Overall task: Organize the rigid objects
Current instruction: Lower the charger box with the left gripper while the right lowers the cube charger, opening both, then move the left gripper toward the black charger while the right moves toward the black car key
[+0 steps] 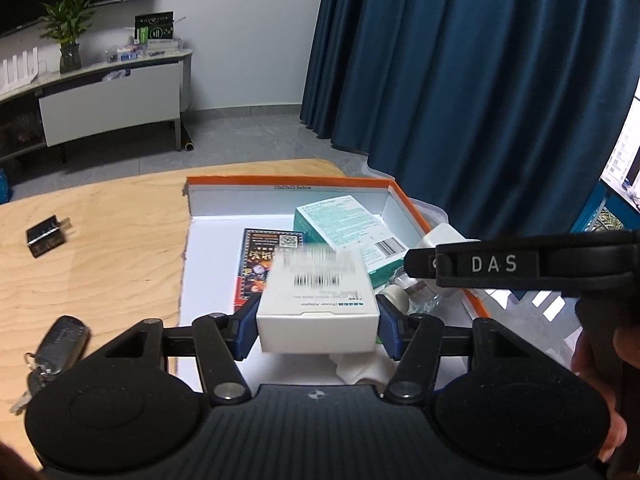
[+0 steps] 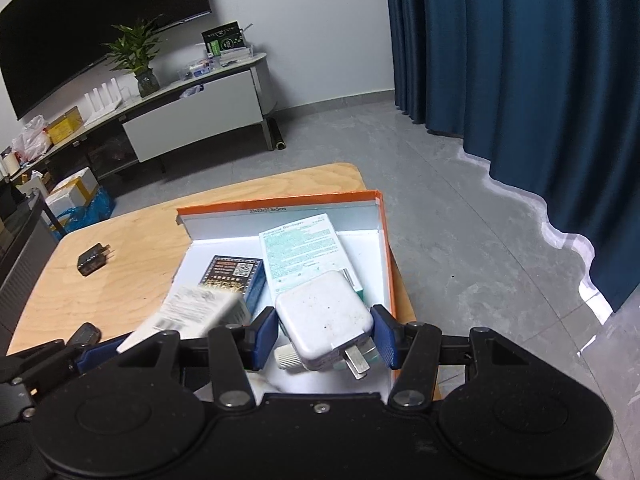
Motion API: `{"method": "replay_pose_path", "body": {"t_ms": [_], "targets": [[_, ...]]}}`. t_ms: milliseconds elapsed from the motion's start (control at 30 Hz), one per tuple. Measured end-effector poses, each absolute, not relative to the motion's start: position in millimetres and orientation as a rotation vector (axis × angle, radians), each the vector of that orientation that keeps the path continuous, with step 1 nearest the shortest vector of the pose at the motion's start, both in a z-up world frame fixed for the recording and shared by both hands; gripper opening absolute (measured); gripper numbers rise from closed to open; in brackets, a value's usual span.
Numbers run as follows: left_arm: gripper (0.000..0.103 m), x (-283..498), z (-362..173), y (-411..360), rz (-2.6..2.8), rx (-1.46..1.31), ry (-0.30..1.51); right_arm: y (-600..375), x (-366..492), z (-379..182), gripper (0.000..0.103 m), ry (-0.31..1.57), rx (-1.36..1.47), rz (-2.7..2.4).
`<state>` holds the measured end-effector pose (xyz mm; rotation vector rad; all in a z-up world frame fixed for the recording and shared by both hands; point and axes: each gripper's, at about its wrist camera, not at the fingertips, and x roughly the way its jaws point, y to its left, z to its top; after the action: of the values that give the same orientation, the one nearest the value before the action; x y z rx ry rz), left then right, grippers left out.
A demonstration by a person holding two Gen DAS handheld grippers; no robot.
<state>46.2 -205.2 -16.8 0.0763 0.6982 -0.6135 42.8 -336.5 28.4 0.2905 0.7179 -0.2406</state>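
Currently: left tool (image 1: 318, 330) clamps white box (image 1: 318, 312), long axis toward 12 o'clock, above tray's (image 1: 288, 182) near end. Right tool (image 2: 325, 336) straddles charger (image 2: 326, 318) in tray, grip uncertain. Black plug (image 1: 46, 236) at 10 o'clock on worktop (image 1: 100, 240), nearer left.

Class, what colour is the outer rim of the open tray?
Orange rim, clearest in the right wrist view.

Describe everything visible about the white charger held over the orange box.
The white charger is a square, rounded-corner power adapter in smooth plastic, its top face scuffed and speckled. Two flat metal prongs stick out of its near side, pointing toward the camera. The right tool is shut on it, a blue pad on each flank. It sits level above the right part of the orange box, over a teal bandage carton.
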Motion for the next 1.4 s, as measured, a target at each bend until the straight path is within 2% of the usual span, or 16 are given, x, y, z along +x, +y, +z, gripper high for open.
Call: {"method": "replay_pose_path", "body": {"t_ms": [67,133,233,567,900,1100,1400], "targets": [[0.064,46,-17,-207,-0.615,0.074,0.709,-337,41,31,0.069,0.704,0.288,-0.242],[0.074,44,-16,-207,-0.608,0.078,0.705,-336,38,35,0.07,0.694,0.288,-0.237],[0.077,43,-14,-203,-0.602,0.074,0.712,-330,32,43,0.071,0.666,0.272,-0.245],[0.084,37,1,-161,-0.527,0.044,0.683,-299,20,66,0.073,0.613,0.241,-0.198],[0.086,46,-3,-70,-0.344,-0.008,0.686,-236,30,62,0.074,0.639,0.199,-0.074],[0.089,69,-5,-26,-0.24,-0.066,0.695,-197,40,53,0.074,0.66,0.167,0.007],[0.094,134,-10,-15,-0.227,-0.001,0.662,-174,50,40,0.074,0.69,0.161,0.084]]}}
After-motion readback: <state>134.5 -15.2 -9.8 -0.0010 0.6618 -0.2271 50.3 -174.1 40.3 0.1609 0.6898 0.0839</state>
